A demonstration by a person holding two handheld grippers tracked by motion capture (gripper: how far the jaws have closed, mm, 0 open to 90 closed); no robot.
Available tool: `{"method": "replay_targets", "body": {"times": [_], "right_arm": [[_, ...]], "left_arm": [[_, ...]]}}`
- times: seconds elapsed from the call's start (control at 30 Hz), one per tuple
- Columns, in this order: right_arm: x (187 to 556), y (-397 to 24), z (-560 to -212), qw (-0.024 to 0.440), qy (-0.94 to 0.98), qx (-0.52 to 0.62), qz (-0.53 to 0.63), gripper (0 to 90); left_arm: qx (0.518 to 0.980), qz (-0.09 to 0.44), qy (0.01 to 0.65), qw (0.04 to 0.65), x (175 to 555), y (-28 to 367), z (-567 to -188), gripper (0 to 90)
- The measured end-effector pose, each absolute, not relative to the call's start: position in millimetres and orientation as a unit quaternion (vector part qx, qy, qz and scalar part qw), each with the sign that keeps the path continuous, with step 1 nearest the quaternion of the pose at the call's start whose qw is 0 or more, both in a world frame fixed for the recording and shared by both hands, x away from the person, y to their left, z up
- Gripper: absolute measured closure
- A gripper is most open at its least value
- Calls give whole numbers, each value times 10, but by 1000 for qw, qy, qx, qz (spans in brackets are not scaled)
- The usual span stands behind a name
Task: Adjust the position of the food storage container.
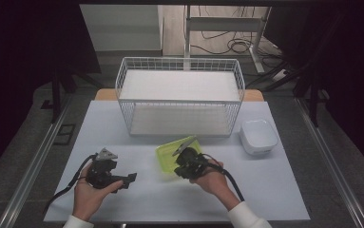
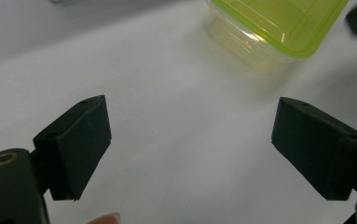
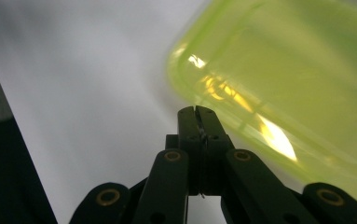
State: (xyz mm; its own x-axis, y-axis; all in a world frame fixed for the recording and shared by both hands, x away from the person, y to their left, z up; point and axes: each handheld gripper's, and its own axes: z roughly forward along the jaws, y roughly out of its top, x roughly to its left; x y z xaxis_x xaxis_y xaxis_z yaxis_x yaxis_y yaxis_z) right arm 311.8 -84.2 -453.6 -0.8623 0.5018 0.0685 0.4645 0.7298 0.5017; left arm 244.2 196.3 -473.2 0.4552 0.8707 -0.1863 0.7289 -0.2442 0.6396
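High view above the near table edge, facing forward and down, both gripper views low, close beside the green container (image 1: 169, 156), shared by all

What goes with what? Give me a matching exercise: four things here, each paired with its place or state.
Things:
1. left gripper
2. right gripper
3. green box
4. white tub

Places or states:
A. right of the wire basket
B. jaws wide open
C. jaws shut, nothing seen between them
D. table centre, before the basket

Pairs: 1-B, 2-C, 3-D, 4-A
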Motion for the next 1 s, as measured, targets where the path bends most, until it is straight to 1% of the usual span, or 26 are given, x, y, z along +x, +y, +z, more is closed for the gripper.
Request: {"method": "replay_targets", "body": {"times": [0.07,0.1,0.13,0.2,0.23,0.3,0.43,0.47,0.5,0.53,0.57,0.6,0.83,1.0], "right_arm": [[3156,-879,-4496,41,927,266,262,890],[3300,-955,-4400,55,921,279,266,890],[3300,-955,-4400,55,921,279,266,890],[3463,-988,-4356,62,915,292,270,891],[3625,-1002,-4340,72,909,306,274,891],[3687,-1005,-4342,75,908,307,276,891],[3995,-968,-4399,92,900,326,276,892],[4126,-944,-4453,105,898,329,272,892],[4126,-944,-4453,105,898,329,272,892],[4232,-921,-4491,116,896,334,270,892],[4232,-921,-4491,116,896,334,270,892],[4318,-895,-4522,122,895,331,271,892],[4388,-757,-4601,135,909,309,247,892],[4394,-763,-4643,136,915,304,227,892]], "left_arm": [[782,103,511,341,2445,1960,-4734,112],[781,102,512,342,2450,1956,-4737,112],[781,102,512,342,2450,1956,-4737,112],[781,101,512,343,2452,1956,-4736,112],[781,102,512,343,2451,1958,-4734,112],[781,103,511,343,2451,1961,-4734,112],[784,105,508,342,2445,1953,-4745,113],[784,105,507,342,2443,1949,-4748,113],[784,105,507,342,2443,1949,-4748,113],[785,106,507,340,2443,1946,-4752,113],[785,106,507,340,2443,1946,-4752,113],[785,106,507,340,2445,1944,-4756,113],[791,107,504,332,2457,1917,-4787,113],[792,109,503,329,2460,1910,-4796,114]]}}
